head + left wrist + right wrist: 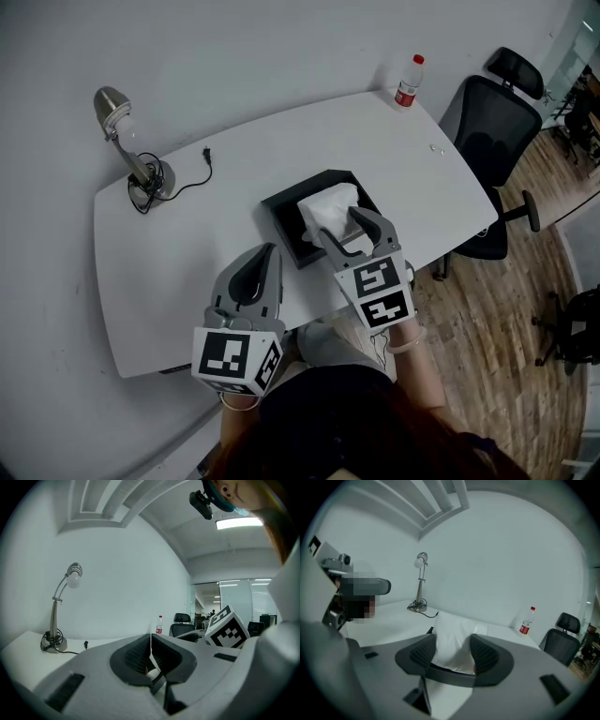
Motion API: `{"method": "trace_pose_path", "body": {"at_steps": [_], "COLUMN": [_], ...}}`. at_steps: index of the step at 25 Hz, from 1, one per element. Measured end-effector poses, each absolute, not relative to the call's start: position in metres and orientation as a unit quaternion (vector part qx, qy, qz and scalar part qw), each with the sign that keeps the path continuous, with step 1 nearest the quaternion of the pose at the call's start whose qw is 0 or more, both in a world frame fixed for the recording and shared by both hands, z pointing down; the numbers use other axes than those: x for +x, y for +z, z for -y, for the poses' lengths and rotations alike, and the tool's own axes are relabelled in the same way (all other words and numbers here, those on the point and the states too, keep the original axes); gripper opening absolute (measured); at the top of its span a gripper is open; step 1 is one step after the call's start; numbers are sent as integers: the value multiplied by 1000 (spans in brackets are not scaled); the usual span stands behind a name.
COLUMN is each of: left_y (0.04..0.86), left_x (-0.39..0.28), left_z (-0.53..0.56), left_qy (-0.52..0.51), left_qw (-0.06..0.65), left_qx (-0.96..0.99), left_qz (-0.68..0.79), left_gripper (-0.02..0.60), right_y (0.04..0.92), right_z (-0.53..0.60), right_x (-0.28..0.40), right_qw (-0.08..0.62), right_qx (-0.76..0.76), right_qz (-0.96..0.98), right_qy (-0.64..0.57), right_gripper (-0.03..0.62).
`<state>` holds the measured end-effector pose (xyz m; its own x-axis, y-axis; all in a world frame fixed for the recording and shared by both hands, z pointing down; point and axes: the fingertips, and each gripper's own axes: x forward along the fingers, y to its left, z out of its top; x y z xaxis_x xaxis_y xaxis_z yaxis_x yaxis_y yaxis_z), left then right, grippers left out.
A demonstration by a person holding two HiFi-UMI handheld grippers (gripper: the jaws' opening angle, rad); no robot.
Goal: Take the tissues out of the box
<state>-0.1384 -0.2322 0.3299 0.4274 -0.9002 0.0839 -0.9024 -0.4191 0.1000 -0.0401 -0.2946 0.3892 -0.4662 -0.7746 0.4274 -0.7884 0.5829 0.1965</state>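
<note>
A black tissue box (281,208) lies in the middle of the white table (178,272). A wad of white tissues (325,208) rises out of it. My right gripper (339,225) reaches over the box's near side, and its jaws are closed on the tissues. In the right gripper view the tissues (451,634) fill the gap between the two pads of the right gripper (452,651). My left gripper (266,253) hovers at the table's near edge, left of the box, apart from it. The left gripper (150,641) points level, shut, its pads together with nothing between them.
A silver desk lamp (129,150) with a black cable (192,180) stands at the table's far left. A red-labelled water bottle (408,82) is at the far right corner. A black office chair (492,131) stands right of the table on the wooden floor.
</note>
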Motion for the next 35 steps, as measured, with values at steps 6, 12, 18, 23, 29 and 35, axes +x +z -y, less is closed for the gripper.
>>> {"method": "trace_pose_path", "body": {"at_steps": [6, 12, 18, 23, 29, 35], "left_y": [325, 322, 319, 317, 314, 308], "left_x": [-137, -131, -125, -119, -111, -108], "left_z": [209, 188, 167, 147, 123, 96], "left_qy": [9, 9, 5, 1, -3, -2], "left_qw": [57, 51, 47, 40, 33, 18], "left_qx": [839, 839, 838, 838, 838, 838], "left_qz": [541, 542, 544, 544, 544, 546], "left_gripper": [26, 26, 26, 26, 26, 26], "right_y": [372, 362, 348, 341, 323, 313], "right_z": [279, 258, 237, 218, 191, 161], "right_x": [-36, -36, -34, -34, -29, -27], "right_qw": [216, 201, 189, 184, 162, 139], "right_qx": [473, 472, 470, 467, 469, 472], "right_qz": [854, 858, 861, 863, 864, 866], "right_qy": [-10, -21, -39, -60, -81, -87], "right_gripper": [247, 247, 247, 246, 245, 245]}}
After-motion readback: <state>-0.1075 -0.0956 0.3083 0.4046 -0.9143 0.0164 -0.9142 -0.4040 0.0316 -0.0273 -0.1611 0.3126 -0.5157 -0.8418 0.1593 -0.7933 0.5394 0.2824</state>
